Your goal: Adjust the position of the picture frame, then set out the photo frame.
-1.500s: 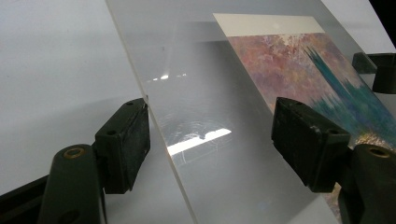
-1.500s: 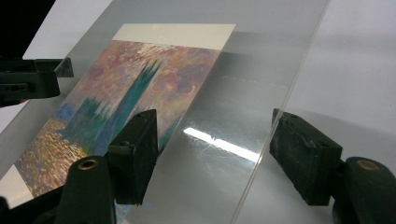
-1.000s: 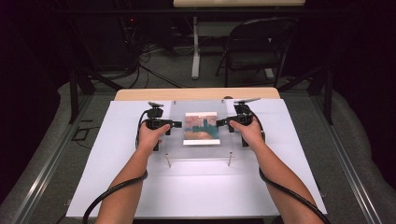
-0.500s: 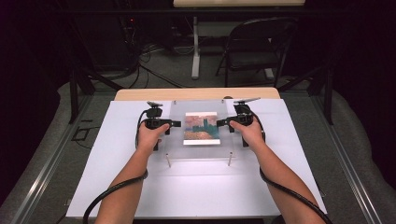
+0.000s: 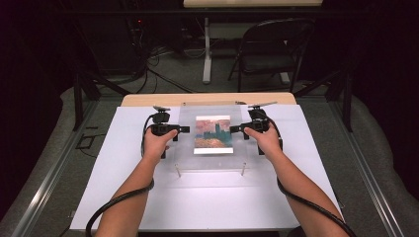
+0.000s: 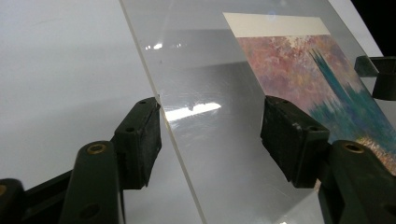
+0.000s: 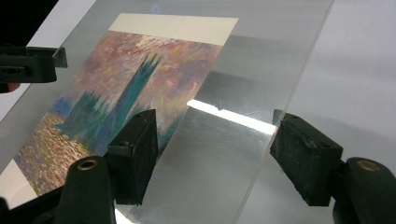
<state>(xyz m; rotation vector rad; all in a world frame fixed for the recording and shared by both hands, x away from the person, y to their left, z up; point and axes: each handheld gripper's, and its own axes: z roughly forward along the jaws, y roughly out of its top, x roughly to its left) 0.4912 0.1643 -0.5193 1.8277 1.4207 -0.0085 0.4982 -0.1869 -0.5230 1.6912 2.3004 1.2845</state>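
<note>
Acrylic sheet (image 5: 212,140) over the painting print (image 5: 213,134), mid-frame: my left claw (image 6: 210,135) and right claw (image 7: 215,154) straddle its edges, unclamped; uneven closing could skew it.

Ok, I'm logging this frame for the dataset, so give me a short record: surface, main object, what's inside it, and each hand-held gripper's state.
surface: white table
main object: clear acrylic sheet, lying flat
inside it: painted print, towers in teal against a pink sky
left hand-held gripper: open, jaws astride the sheet's left edge
right hand-held gripper: open, jaws astride the sheet's right edge
background: folding chair
</note>
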